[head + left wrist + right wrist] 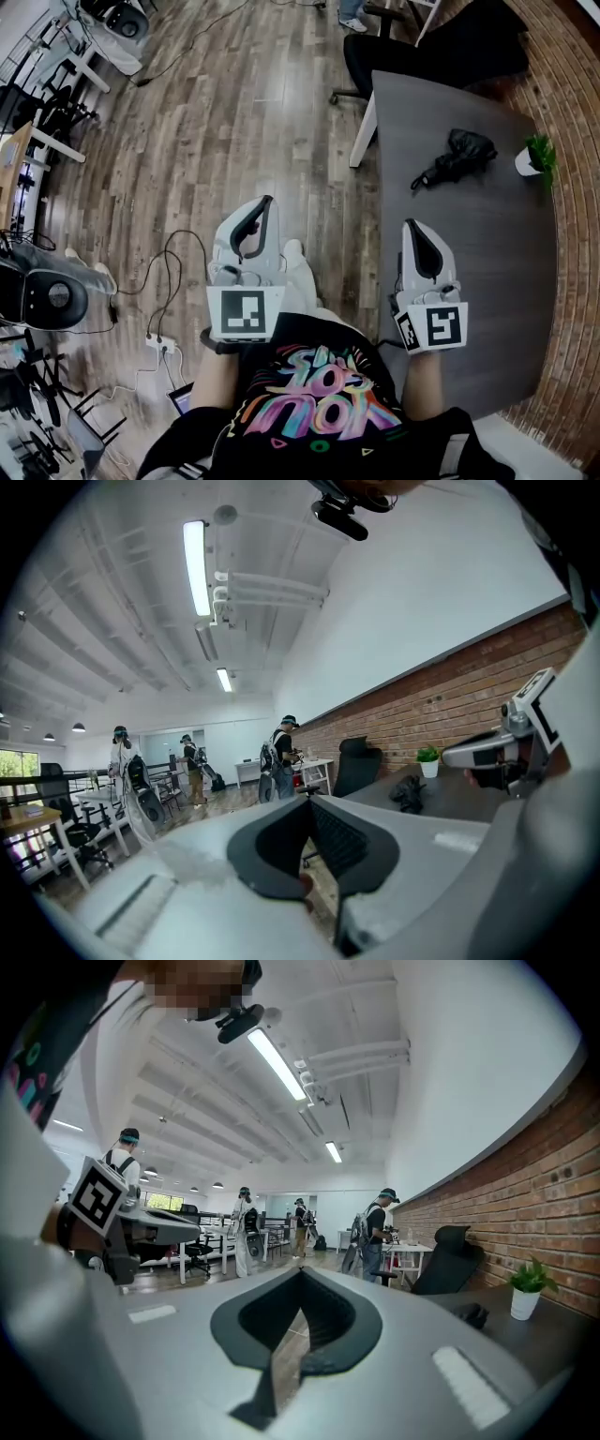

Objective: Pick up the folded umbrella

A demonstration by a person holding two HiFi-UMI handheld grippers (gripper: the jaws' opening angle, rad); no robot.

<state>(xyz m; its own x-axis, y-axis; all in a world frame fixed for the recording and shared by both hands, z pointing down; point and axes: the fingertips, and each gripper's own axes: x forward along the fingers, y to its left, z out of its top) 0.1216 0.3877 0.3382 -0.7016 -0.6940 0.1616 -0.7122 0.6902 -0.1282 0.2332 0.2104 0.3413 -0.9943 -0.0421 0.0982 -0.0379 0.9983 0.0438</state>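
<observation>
Approach step, nothing grasped yet. Left gripper [267,202] is over the floor and right gripper [411,227] over the near table [478,272]; both have jaws pressed together, empty. Next, the right jaws must spread, then reach forward over bare tabletop. The folded umbrella [457,157] lies farther on, beside the potted plant [532,159] at the brick-wall [574,225] edge.

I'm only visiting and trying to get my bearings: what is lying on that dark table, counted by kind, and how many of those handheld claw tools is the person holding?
Folded umbrella: 1
Potted plant: 1
Handheld grippers: 2, the left gripper and the right gripper, both shut and empty
Total: 4
</observation>
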